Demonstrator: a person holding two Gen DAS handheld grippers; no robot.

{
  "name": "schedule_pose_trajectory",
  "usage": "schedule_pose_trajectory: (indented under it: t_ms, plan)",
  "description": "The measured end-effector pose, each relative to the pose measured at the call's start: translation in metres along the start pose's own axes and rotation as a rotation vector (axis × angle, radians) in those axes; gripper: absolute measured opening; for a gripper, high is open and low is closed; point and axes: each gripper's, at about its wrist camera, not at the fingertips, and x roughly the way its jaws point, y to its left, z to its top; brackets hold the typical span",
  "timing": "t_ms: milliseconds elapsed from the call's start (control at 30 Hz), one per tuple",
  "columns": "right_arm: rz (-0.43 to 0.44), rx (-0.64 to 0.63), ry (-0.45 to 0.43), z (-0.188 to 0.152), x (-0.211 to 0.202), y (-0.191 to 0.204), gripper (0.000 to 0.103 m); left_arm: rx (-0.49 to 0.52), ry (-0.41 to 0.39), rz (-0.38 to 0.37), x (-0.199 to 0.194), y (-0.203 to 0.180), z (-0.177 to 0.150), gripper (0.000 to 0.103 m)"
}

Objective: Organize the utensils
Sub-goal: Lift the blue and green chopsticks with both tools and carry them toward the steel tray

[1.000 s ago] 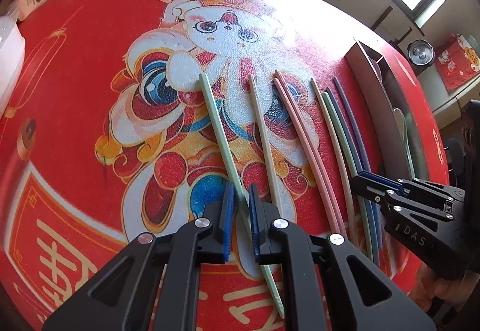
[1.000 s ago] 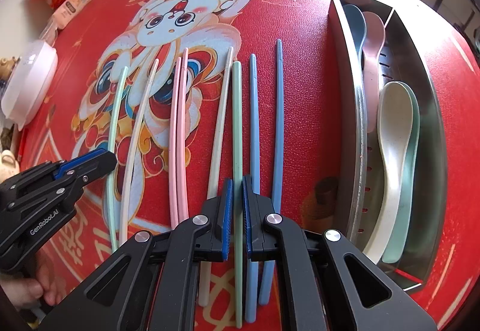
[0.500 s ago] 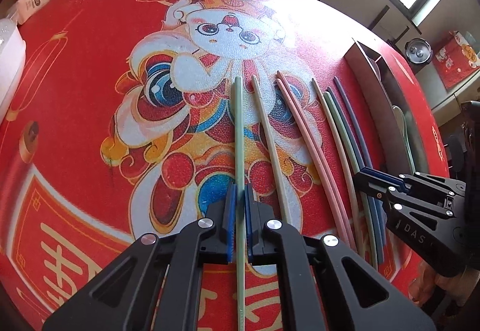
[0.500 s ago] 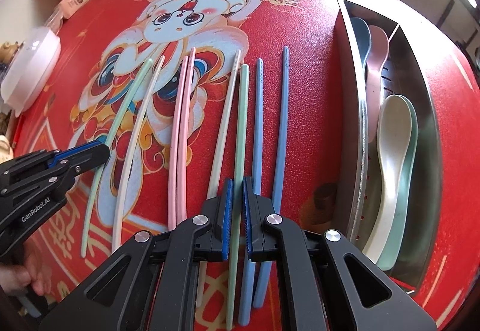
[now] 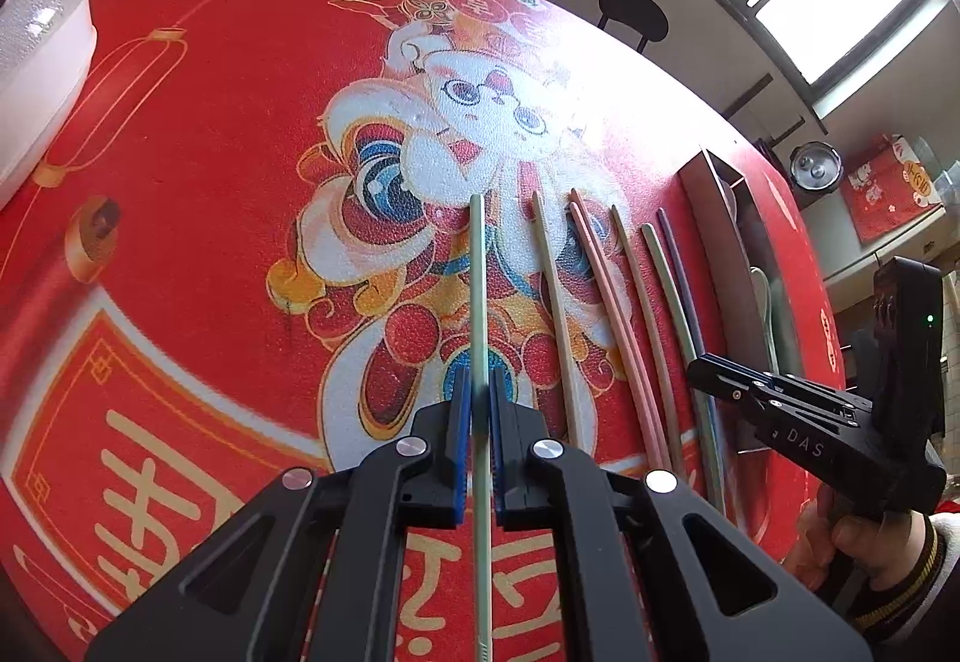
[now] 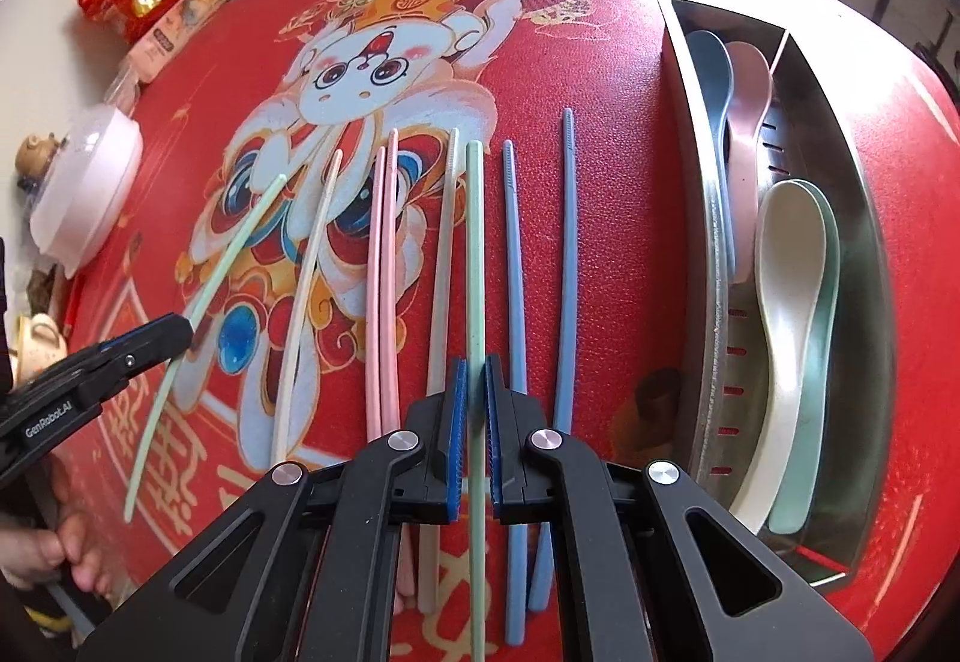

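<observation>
You're clamping one green chopstick (image 5: pixel 478 290) in the L gripper (image 5: pixel 478 404), lifted furthest from the steel tray (image 6: pixel 852 170), and its mate (image 6: pixel 474 266) in the R gripper (image 6: pixel 474 392), mid-row nearer it, so keeping both level w/ tips aligned while pairing.

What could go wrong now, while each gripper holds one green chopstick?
The left gripper pinches its green chopstick away from the middle, so the long front part may tilt or slip. The right gripper's chopstick lies close to the cream chopstick and could knock it when lifted.
</observation>
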Motion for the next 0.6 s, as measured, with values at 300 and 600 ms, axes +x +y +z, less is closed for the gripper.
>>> schedule_pose_trajectory:
  t_ms: [300, 600]
  plan:
    - [0.080, 0.058, -0.062, 0.004, -0.024, -0.007, 0.006, -0.002, -0.019, -0.062, -0.014, -0.012, 0.009, 0.006]
    - [0.094, 0.067, -0.074, -0.001, -0.029, -0.010, 0.006, 0.069, 0.098, -0.005, 0.015, -0.023, 0.000, 0.006]
